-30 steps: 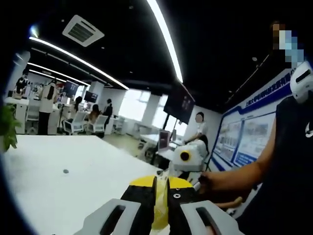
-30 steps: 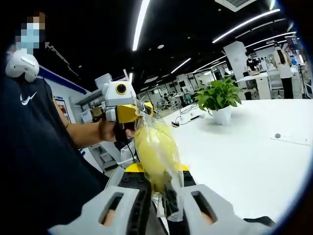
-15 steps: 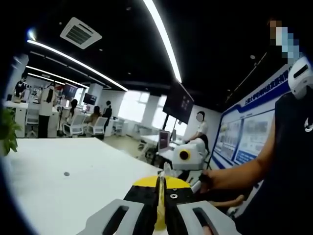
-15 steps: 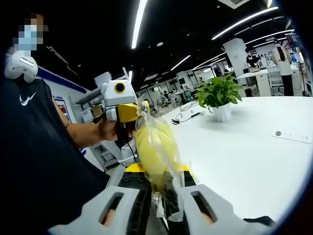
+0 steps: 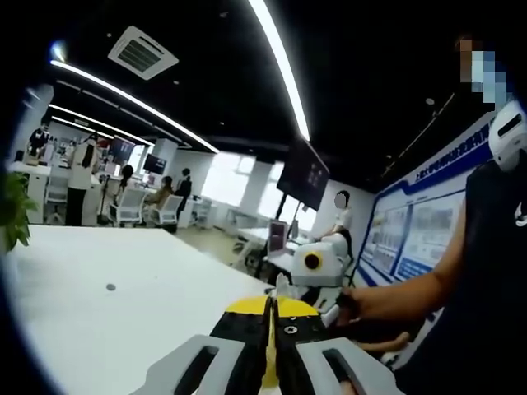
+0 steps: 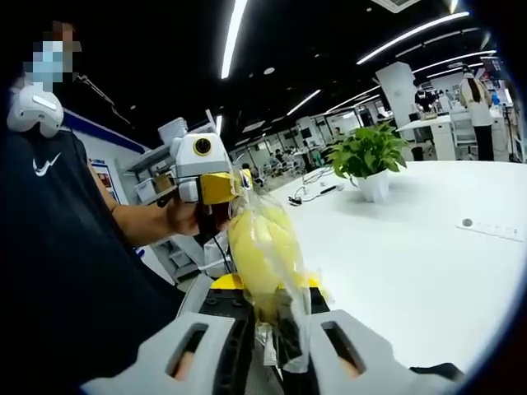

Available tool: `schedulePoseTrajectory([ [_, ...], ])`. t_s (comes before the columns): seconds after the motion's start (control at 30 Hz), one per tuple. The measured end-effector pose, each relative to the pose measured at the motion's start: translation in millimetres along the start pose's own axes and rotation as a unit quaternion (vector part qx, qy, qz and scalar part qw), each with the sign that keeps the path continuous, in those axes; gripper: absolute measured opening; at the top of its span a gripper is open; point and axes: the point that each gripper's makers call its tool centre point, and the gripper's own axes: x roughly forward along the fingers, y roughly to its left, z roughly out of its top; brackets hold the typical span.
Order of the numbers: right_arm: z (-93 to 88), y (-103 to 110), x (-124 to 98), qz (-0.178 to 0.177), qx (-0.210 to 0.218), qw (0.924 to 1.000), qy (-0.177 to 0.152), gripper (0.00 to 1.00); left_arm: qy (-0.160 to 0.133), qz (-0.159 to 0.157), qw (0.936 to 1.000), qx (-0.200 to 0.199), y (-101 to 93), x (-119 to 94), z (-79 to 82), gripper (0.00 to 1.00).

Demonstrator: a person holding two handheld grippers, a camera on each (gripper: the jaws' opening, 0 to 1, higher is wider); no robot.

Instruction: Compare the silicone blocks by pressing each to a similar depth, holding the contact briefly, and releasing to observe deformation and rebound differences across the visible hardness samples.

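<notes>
Clear bag holds a yellow block; no legible label. Right gripper pinches its lower end, left gripper the top; both clamped over the white table.

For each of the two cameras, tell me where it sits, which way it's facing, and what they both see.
Left gripper view: rides the left tool, closed on the yellow bagged sample; faces across the white table toward the right tool and the person's forearm.
Right gripper view: rides the right tool, clamping the bag's other end; faces the left tool and the person's torso.
Shared: the bag, the table, the person.
</notes>
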Motion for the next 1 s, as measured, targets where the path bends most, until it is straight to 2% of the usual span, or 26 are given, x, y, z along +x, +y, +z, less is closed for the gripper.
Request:
schedulePoseTrajectory([
  [0.07,0.9,1,0,0.0,-0.009,0.9999,-0.012,0.05,0.001,-0.006,1.0,-0.007,-2.6,0,1.1,0.0],
  [0.13,0.7,-3,0,-0.012,-0.011,0.9997,-0.021,0.07,0.008,0.003,0.9995,-0.031,-0.3,1,1.2,0.0],
  [0.2,0.9,-6,1,-0.02,-0.013,0.9993,-0.03,0.09,0.006,0.012,0.9997,-0.019,1.6,4,1.7,0.0],
  [0.23,1.5,-6,1,-0.017,-0.004,0.9993,-0.034,0.09,0.004,0.011,0.9997,-0.021,0.7,4,2.5,0.0],
  [0.33,4.1,-4,-1,-0.015,-0.014,0.9987,-0.047,0.11,0.002,0.005,0.9998,-0.019,-2.0,6,5.6,0.0],
  [0.53,3.9,-7,-5,-0.025,-0.017,0.9982,-0.052,0.15,0.008,0.0,0.9996,-0.028,-4.8,10,6.1,0.0],
  [0.7,4.4,-11,-7,-0.047,-0.019,0.997,-0.058,0.34,0.004,-0.003,0.9995,-0.032,-7.0,15,7.5,0.0],
  [0.83,1.7,-17,-8,-0.076,-0.033,0.9951,-0.055,0.56,0.012,0.015,0.9995,-0.025,-0.4,19,0.4,0.0],
  [0.9,-1.1,-21,-11,-0.093,-0.037,0.9936,-0.053,0.61,0.013,0.015,0.9994,-0.028,1.1,22,-3.8,0.0],
  [1.0,1.5,-28,-17,-0.12,-0.049,0.9892,-0.068,0.8,0.015,0.013,0.9995,-0.026,0.2,26,-7.2,0.0],
])
